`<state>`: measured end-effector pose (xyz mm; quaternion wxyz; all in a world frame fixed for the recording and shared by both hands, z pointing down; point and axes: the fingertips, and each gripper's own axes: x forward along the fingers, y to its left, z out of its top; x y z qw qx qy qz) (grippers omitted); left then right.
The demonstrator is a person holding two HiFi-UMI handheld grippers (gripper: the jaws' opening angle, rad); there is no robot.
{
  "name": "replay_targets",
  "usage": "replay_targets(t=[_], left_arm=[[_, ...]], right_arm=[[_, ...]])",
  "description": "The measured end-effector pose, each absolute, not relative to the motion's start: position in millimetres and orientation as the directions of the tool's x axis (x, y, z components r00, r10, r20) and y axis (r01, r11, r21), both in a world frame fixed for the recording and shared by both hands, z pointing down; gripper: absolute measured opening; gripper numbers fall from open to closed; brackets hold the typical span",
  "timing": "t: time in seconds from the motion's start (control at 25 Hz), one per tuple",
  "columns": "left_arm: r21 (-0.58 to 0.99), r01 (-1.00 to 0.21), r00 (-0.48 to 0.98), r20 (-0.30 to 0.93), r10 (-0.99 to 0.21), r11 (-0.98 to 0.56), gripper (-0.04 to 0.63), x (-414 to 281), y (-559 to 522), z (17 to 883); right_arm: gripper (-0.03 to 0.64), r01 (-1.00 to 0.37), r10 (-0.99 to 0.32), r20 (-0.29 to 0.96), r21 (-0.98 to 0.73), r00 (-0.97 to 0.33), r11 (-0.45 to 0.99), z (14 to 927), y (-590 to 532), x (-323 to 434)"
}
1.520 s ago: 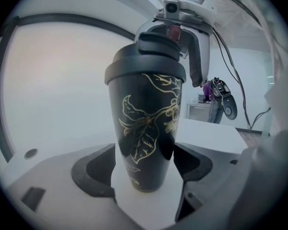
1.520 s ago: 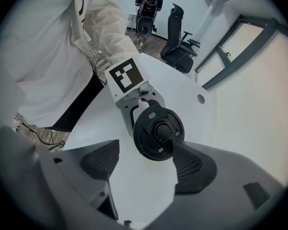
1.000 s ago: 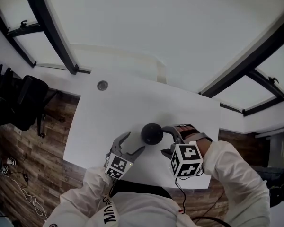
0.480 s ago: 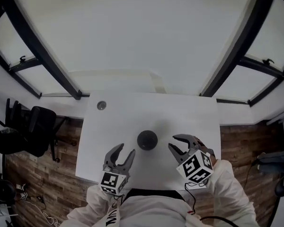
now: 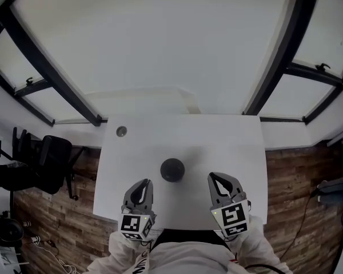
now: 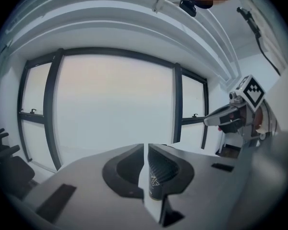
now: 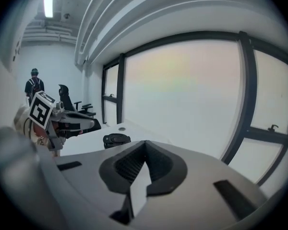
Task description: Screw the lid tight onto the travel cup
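- One lidded travel cup (image 5: 172, 170) stands near the middle of the single white counter (image 5: 228, 141).
- Two tools flank it without touching it: the left tool (image 5: 142, 184) and the right tool (image 5: 216, 179).
- Both tools' jaws have just been closing and are pressed together, with nothing between them.
- One small round fitting (image 5: 121, 131) sits near the counter's far left corner.

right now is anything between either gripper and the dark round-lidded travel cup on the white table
Nothing visible. Bare tabletop lies between the dark travel cup on the white table and both the left gripper and the right gripper. The left's jaws have just been closing, nothing between them.
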<state>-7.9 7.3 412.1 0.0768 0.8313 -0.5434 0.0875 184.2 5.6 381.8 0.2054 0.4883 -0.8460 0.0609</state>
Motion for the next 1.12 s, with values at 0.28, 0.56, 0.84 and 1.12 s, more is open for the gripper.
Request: replay_targets(t=[0.28,0.56,0.84,1.12], left_arm=[[-0.019,-0.904,0.412,0.222,-0.884,-0.426,0.009,-1.5,29.9,399.4],[-0.054,-0.858,0.486,0.239,-0.841,-0.512,0.008,-28.6,78.5,394.7],[-0.058,-0.848,0.502,0.233,-0.833,-0.528,0.008,-57.6,112.0,380.2],[-0.085,-0.846,0.507,0.178,-0.843,-0.526,0.008,-30.9,114.9,357.7]], right_arm=[[0.023,-0.904,-0.839,0.376,0.010,-0.393,0.428,389.4,41.8,169.8],[0.023,-0.945,-0.891,0.334,0.009,-0.306,0.328,380.0,96.9,127.5],[0.021,-0.970,-0.929,0.294,0.026,-0.224,0.242,361.1,135.1,103.2],[0.021,-0.966,-0.930,0.279,0.036,-0.238,0.258,348.2,144.2,112.4]])
